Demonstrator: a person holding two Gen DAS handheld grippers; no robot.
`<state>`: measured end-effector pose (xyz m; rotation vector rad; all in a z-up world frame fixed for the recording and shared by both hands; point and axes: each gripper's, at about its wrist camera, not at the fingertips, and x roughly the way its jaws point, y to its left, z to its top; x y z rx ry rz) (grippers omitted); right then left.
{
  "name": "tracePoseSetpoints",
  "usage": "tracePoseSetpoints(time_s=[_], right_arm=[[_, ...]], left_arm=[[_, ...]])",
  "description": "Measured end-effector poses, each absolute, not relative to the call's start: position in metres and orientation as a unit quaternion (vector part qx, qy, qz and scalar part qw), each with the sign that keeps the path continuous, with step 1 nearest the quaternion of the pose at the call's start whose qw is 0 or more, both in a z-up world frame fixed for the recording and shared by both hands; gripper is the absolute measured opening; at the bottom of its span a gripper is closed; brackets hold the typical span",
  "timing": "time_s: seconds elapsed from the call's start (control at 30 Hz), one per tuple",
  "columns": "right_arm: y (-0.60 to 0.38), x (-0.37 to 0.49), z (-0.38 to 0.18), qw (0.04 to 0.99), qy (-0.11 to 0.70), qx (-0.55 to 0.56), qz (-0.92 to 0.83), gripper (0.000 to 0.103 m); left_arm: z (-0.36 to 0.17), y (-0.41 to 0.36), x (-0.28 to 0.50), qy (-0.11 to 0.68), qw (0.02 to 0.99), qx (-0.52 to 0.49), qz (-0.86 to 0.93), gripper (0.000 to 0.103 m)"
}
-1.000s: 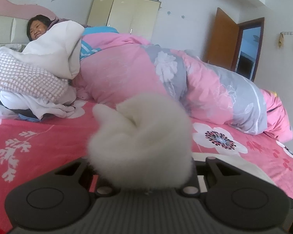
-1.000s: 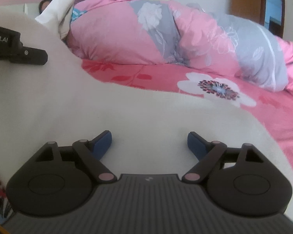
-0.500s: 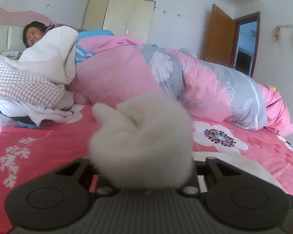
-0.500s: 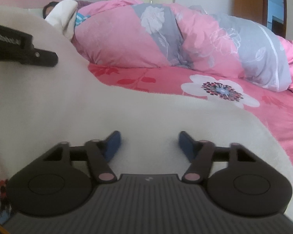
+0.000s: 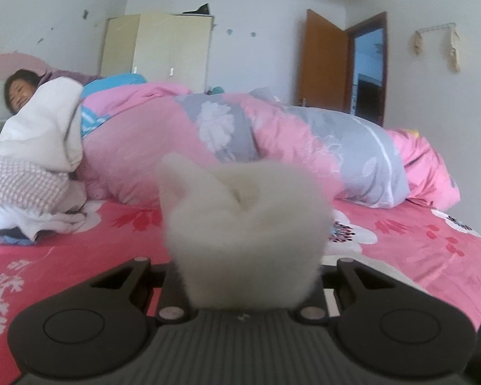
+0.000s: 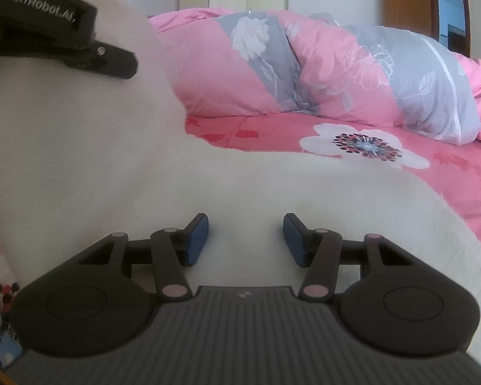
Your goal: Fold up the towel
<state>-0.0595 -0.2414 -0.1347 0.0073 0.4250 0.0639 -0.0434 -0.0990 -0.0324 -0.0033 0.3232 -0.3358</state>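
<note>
Between the left gripper's (image 5: 243, 276) jaws, a bunched corner of white towel (image 5: 243, 218) is pinched and lifted.
Fluffy cloth hides those fingertips completely. Beside it, the right gripper (image 6: 245, 235) is closing, its blue pads (image 6: 198, 239) apart over the towel's flat, soft spread, gripping nothing. Beyond the towel lie a pink floral bedsheet (image 6: 433, 179), then a rumpled pink-and-grey duvet (image 6: 352, 70).

Right gripper (image 6: 245, 237) body: matte black, ribbed grey plate at 6 o'clock, two round black housings.
Right pads (image 6: 197, 235): dark blue.
Pivot pins: pale pink discs.
Left gripper (image 6: 64, 32): black, white "GenRobot.AI" lettering, one silver screw at 10 o'clock.
</note>
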Motion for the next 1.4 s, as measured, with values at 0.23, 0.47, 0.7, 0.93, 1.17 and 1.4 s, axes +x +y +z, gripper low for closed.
tracePoseSetpoints(time_s=[0.23, 0.47, 0.7, 0.93, 1.17, 1.4], right_arm=[[-0.258, -0.064, -0.134, 0.976, 0.207, 0.051, 0.045, 0.042], [-0.305, -0.079, -0.134, 0.96, 0.199, 0.187, 0.065, 0.023], [-0.365, -0.103, -0.156, 0.908, 0.155, 0.377, 0.094, 0.009], [-0.384, -0.118, -0.168, 0.889, 0.132, 0.428, 0.094, 0.009], [-0.384, -0.119, -0.171, 0.893, 0.134, 0.421, 0.089, 0.009], [-0.387, -0.118, -0.172, 0.89, 0.129, 0.427, 0.093, 0.009]], left_arm=[[-0.031, -0.126, -0.049, 0.155, 0.969, 0.02, -0.193, 0.028], [-0.042, -0.154, -0.054, 0.163, 0.96, 0.042, -0.222, 0.028], [-0.066, -0.178, -0.056, 0.187, 0.948, 0.079, -0.244, 0.03], [-0.092, -0.191, -0.067, 0.195, 0.926, 0.139, -0.291, 0.069], [-0.084, -0.18, -0.077, 0.21, 0.909, 0.094, -0.348, 0.093], [-0.062, -0.137, -0.079, 0.224, 0.897, 0.001, -0.381, 0.094]])
